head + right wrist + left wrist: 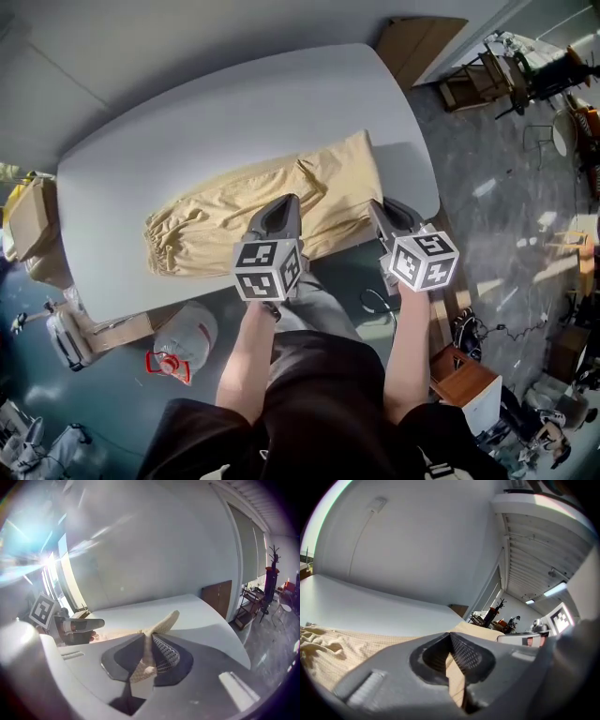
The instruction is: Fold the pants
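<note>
pants (216,220), tan and soft, lie on the grey table (187,122), close to the person's side. they look light and floppy, so they will bend and sag when lifted. the near edge is a good place to hold them. the left claw (284,208) is pinched tight on that edge. the right claw (386,214) is pinched tight on the cloth's end too. no words can be read, only black squares on the cubes (267,270).
</note>
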Demonstrator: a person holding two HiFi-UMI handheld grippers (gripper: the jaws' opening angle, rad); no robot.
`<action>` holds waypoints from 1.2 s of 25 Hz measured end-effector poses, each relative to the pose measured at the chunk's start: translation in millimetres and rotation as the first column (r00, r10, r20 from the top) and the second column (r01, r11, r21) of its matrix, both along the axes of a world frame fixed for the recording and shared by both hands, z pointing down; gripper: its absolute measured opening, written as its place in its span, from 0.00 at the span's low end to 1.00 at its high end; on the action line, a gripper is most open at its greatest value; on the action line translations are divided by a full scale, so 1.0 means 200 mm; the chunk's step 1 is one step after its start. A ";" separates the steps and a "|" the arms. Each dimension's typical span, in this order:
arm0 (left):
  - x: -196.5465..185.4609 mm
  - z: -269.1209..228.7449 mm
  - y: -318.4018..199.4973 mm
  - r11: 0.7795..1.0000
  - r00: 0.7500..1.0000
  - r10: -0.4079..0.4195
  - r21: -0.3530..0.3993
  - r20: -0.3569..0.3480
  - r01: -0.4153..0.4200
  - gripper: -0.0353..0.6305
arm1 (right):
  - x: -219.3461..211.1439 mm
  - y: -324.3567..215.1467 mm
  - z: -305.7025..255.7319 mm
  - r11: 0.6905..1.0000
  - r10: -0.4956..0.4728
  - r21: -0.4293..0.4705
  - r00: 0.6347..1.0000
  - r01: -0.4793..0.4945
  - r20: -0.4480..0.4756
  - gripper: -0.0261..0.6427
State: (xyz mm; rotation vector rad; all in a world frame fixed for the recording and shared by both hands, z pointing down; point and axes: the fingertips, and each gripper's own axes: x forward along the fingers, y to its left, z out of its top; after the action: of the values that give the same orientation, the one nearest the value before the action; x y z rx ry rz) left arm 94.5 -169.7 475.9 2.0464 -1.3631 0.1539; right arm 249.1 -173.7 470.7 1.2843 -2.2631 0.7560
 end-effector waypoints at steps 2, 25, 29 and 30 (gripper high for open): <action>-0.08 -0.04 0.02 0.999 1.000 -0.029 0.019 -0.007 0.029 0.06 | -0.08 0.00 -0.08 0.999 -0.035 0.032 0.999 0.036 -0.013 0.12; -1.08 -0.24 0.50 0.920 0.925 -0.380 0.091 -0.018 0.380 0.06 | -1.23 0.24 -0.60 0.810 -0.468 0.282 0.857 0.514 -0.216 0.12; -1.29 -0.23 0.62 0.881 0.884 -0.467 0.084 -0.016 0.466 0.06 | -1.52 0.29 -0.56 0.743 -0.564 0.266 0.789 0.614 -0.245 0.12; -1.35 -0.22 0.66 0.870 0.873 -0.487 0.080 -0.016 0.487 0.06 | -1.59 0.30 -0.54 0.727 -0.586 0.257 0.770 0.637 -0.252 0.12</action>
State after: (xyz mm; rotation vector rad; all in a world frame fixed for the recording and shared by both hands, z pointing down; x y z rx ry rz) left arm -175.4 -38.6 432.0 1.6944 -1.8683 -0.1221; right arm -69.5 -113.4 361.8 0.5807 -2.5205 0.0282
